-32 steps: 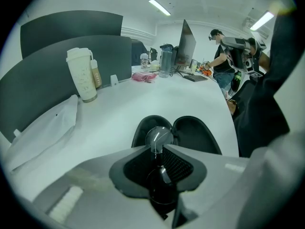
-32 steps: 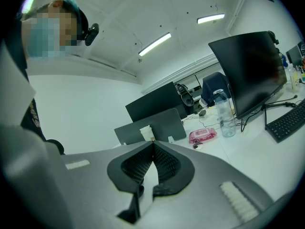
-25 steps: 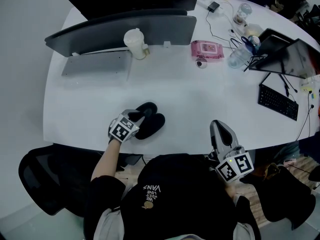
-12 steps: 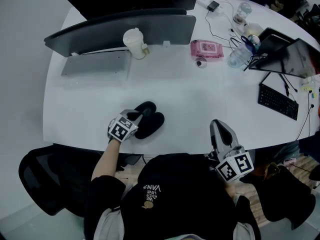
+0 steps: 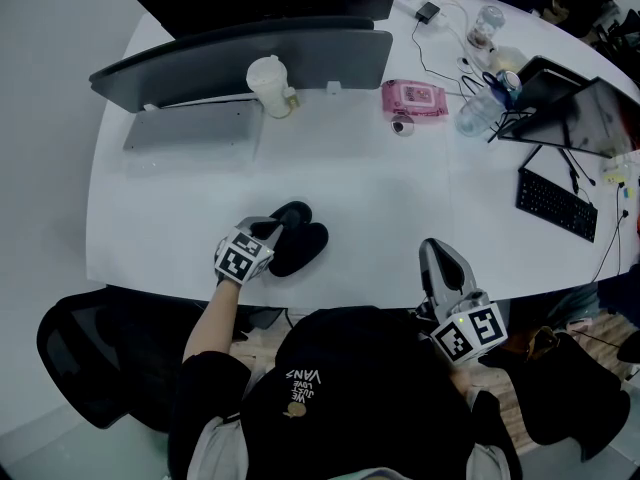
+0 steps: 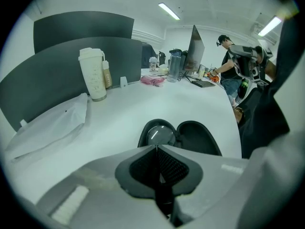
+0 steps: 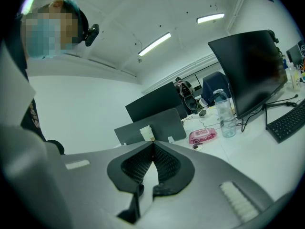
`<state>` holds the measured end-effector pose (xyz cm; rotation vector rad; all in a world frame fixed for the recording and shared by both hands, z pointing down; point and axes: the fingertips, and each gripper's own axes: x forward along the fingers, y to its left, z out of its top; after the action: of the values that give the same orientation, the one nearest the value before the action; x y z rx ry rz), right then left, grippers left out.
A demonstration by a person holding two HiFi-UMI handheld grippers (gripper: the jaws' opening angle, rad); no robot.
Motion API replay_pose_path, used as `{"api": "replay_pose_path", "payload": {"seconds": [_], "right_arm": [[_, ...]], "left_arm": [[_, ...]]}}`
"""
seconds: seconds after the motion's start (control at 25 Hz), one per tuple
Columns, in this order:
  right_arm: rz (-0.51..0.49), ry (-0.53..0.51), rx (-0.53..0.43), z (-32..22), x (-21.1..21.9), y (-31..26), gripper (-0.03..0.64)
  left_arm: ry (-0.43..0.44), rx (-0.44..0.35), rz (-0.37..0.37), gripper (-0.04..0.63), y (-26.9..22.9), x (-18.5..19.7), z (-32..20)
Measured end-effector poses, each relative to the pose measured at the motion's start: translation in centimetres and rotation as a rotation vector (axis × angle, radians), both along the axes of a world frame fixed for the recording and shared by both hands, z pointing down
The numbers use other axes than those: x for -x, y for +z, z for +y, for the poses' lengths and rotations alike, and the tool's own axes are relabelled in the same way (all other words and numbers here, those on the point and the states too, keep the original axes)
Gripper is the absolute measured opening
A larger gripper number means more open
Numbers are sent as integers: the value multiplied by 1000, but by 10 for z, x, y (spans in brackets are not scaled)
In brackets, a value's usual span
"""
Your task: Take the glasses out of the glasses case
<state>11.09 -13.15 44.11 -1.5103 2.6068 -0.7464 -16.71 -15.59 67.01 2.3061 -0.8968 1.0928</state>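
Lower centre of head view: left gripper reaches over front edge of table, forearm stretched forward, tips at left rim of glasses case. Jaws pressed together, nothing visible between them. Right gripper at lower right by table edge, well apart from case, jaws likewise clenched, empty. Case black, open, two halves side by side near front edge. Left gripper view alone shows glasses, one lens glinting in left half of case; in head view both halves look dark.
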Motion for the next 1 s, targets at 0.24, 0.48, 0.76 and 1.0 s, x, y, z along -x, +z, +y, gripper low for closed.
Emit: {"api": "replay_pose_path", "payload": {"seconds": [0.24,0.48,0.76,1.0], "right_arm": [[-7,-11,-1,-1,2,0,-2],[-15,-31,-2,-1,5,-1,-2],[-26,-50,-5,-1,8,-3,-2],[-45,-69,-14,0,11,-4,-2]], "left_arm": [[-13,-25,8,8,-9,1,-1],[-36,-54,30,8,-22,-2,-3],[-53,-103,53,8,-44,-7,-6],[-61,-162,81,8,-70,-13,-7]]}}
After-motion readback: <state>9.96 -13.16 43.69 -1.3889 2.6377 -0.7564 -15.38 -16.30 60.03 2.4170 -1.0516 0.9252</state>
